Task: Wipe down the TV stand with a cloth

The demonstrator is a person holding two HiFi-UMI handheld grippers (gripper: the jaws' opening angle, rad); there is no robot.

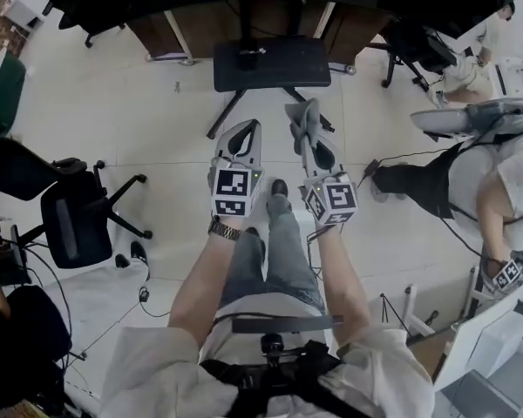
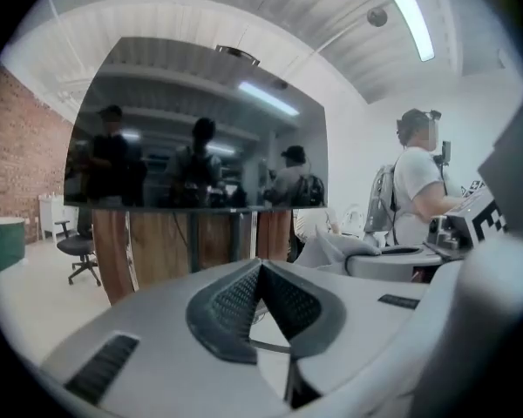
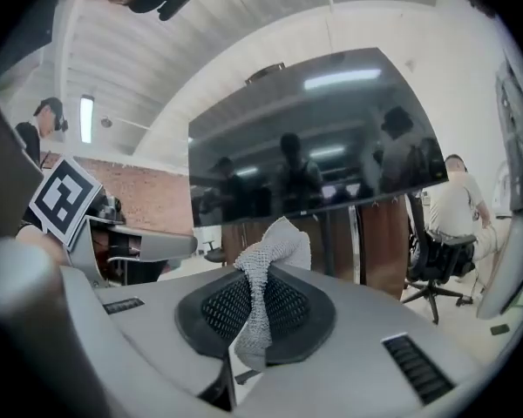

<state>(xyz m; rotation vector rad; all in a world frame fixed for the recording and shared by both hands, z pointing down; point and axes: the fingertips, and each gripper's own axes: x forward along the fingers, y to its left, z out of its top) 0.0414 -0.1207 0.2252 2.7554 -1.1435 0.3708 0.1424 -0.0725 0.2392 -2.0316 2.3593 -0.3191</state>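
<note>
The TV stand [image 1: 270, 62] stood on the floor ahead of the person, its dark screen [image 2: 196, 120] filling much of each gripper view. The 2 forearms reached forward side by side, both claws pointing toward it. The left claw [image 2: 260, 270] was closed tip to tip on nothing, while the right claw [image 3: 260, 312] was clamped on the grey cloth [image 3: 279, 242], apart from the stand.

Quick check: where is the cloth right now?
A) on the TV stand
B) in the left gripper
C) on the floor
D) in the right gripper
D: the cloth is pinched between the jaws of the right gripper, while the left gripper is shut on nothing.
</note>
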